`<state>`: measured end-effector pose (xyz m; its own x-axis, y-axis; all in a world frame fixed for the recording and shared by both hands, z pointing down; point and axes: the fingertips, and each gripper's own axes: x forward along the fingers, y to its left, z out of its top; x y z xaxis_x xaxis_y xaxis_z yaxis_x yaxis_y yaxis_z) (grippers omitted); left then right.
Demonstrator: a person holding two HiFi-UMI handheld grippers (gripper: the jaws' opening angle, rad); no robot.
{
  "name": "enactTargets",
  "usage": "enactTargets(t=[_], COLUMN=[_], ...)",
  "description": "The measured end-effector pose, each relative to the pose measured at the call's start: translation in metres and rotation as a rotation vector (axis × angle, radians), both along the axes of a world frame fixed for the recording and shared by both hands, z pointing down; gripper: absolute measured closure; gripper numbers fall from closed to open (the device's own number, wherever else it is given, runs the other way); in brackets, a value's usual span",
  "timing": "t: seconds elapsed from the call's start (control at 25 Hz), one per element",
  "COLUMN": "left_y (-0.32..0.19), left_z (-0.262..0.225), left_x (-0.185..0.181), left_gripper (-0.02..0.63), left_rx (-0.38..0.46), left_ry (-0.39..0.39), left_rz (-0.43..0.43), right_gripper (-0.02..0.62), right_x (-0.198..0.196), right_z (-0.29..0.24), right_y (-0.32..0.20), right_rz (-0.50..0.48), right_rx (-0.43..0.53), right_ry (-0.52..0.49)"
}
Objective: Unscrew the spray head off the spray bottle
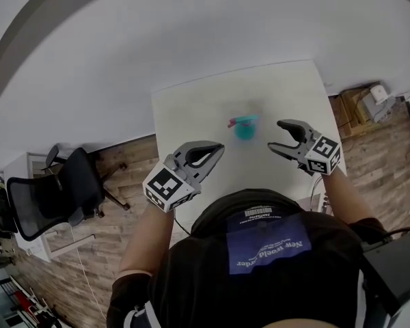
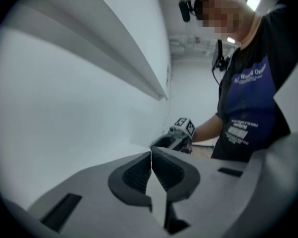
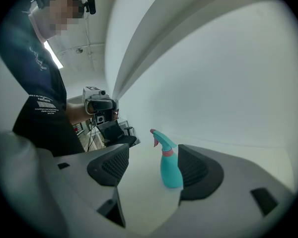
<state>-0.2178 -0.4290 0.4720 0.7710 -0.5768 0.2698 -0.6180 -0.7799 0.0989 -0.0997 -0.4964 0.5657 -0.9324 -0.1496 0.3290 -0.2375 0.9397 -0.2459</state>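
Note:
A teal spray bottle with a pink collar and a teal spray head stands upright on the white table. My right gripper hangs just right of it, open, with nothing between its fingers. In the right gripper view the bottle stands beyond the open jaws of the right gripper, close to the right pad and untouched. My left gripper is near the table's front edge, left of the bottle, shut and empty. In the left gripper view the left gripper has its pads pressed together; the bottle is not seen there.
A black office chair stands on the wooden floor left of the table. Cardboard boxes sit on the floor at the right. The person's body is close against the table's near edge.

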Motion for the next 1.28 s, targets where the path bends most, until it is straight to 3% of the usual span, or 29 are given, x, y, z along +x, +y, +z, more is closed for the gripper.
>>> enactTargets(t=[0.08,0.16,0.28,0.4,0.44,0.48,0.52,0.72,0.88,1.28], left_y=[-0.017,-0.033,-0.057,-0.077,-0.083,-0.087,-0.090,-0.095,-0.097,-0.096], left_z=[0.014,0.024,0.042,0.071,0.080,0.089,0.098,0.136,0.158,0.184], left_x=[0.010,0.021,0.038,0.049,0.052,0.055,0.059,0.066,0.066,0.063], left_gripper=[0.614,0.614,0.498,0.468,0.468,0.468,0.468,0.468,0.468,0.469], left_rx=[-0.001,-0.015,-0.066,-0.105,-0.117,-0.128,-0.139,-0.186,-0.224,-0.313], left_ry=[-0.156,-0.258,-0.376,-0.538,-0.591,-0.637,-0.677,-0.845,-0.938,-1.009], left_rz=[0.051,0.094,0.161,0.225,0.249,0.276,0.304,0.430,0.485,0.548], right_gripper=[0.314,0.314,0.314,0.316,0.357,0.463,0.513,0.521,0.520,0.520], right_x=[0.004,0.008,0.018,0.028,0.031,0.034,0.037,0.052,0.064,0.066], right_z=[0.001,0.001,0.005,0.000,-0.003,-0.005,-0.007,-0.008,0.003,0.015], right_y=[-0.004,-0.008,-0.015,-0.025,-0.028,-0.031,-0.033,-0.038,-0.038,-0.036], right_rz=[-0.003,-0.004,0.006,0.028,0.034,0.042,0.049,0.079,0.112,0.114], right_rx=[-0.006,-0.011,-0.005,0.017,0.027,0.042,0.057,0.045,0.030,-0.003], right_ry=[-0.011,-0.023,-0.047,-0.084,-0.097,-0.106,-0.112,-0.127,-0.142,-0.153])
